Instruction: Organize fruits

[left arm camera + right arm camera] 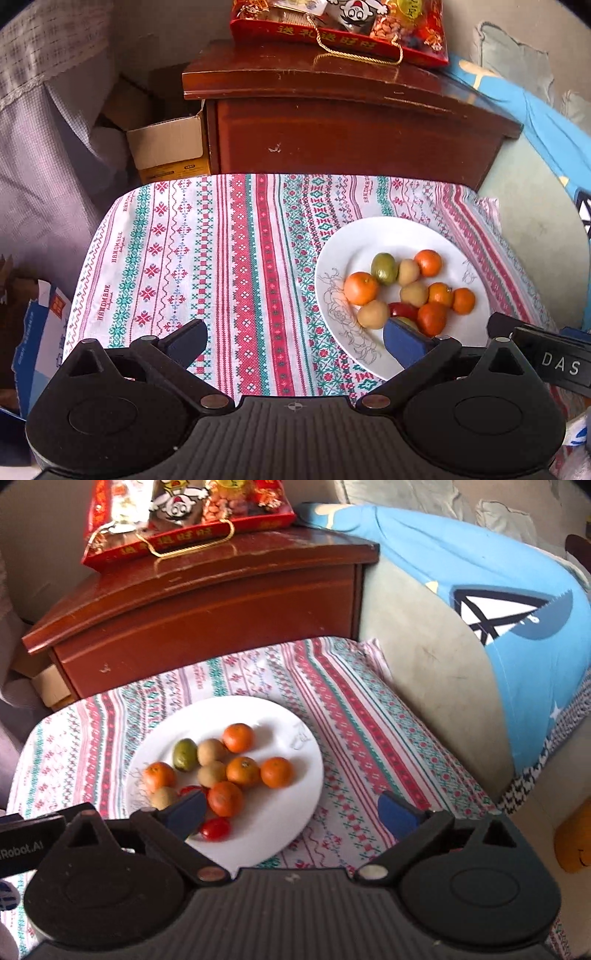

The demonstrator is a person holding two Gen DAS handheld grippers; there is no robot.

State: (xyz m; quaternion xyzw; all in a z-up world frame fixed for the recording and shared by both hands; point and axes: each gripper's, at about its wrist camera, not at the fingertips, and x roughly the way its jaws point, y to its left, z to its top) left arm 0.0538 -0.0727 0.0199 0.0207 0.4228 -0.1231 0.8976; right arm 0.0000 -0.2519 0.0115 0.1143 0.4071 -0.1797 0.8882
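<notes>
Fruits [236,771] lie heaped on the plate [295,812] on the cloth [221,258]. Left gripper [295,341] and right gripper [295,812] hover just before it, jaws apart, holding nothing.

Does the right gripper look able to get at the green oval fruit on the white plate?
Probably yes: the right gripper is open, and the green oval fruit lies uncovered on the white plate, though tan fruits crowd it.

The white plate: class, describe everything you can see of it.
The white plate is round, glossy and looks ceramic, with a thin grey line drawing on its rim. It lies flat on the patterned tablecloth, before the wooden cabinet. It holds small orange, tan, green and red fruits clustered together. Neither gripper touches it.
</notes>
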